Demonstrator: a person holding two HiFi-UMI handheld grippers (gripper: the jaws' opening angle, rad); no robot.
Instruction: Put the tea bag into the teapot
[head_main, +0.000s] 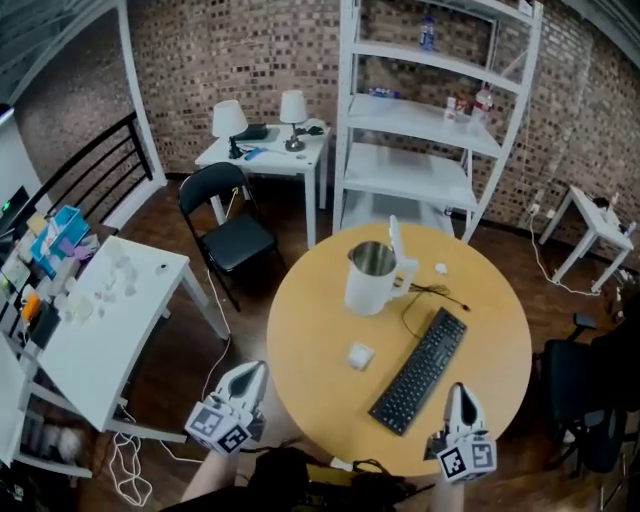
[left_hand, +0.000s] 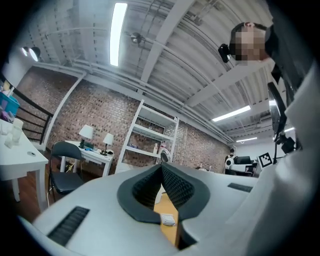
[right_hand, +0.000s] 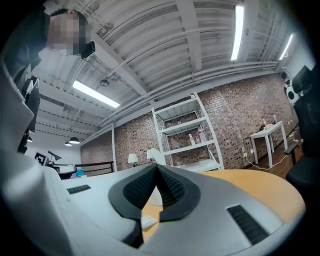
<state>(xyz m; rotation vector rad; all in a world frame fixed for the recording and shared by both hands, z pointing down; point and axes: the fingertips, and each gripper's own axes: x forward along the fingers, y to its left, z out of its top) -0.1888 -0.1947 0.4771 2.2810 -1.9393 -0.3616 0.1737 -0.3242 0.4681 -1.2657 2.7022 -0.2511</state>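
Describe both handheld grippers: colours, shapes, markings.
The two match. The left gripper and right gripper have smooth, pale grey-white shells tapering to a narrow tip. Each jaw is lined with a black ribbed pad, and dark slotted grilles sit on the shells. Each gripper carries a white cube printed with black square markers.

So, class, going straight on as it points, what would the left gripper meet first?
Probably the teapot: the left gripper aims at it, while the tea bag lies lower on the table, likely under that line. Depth is unclear.
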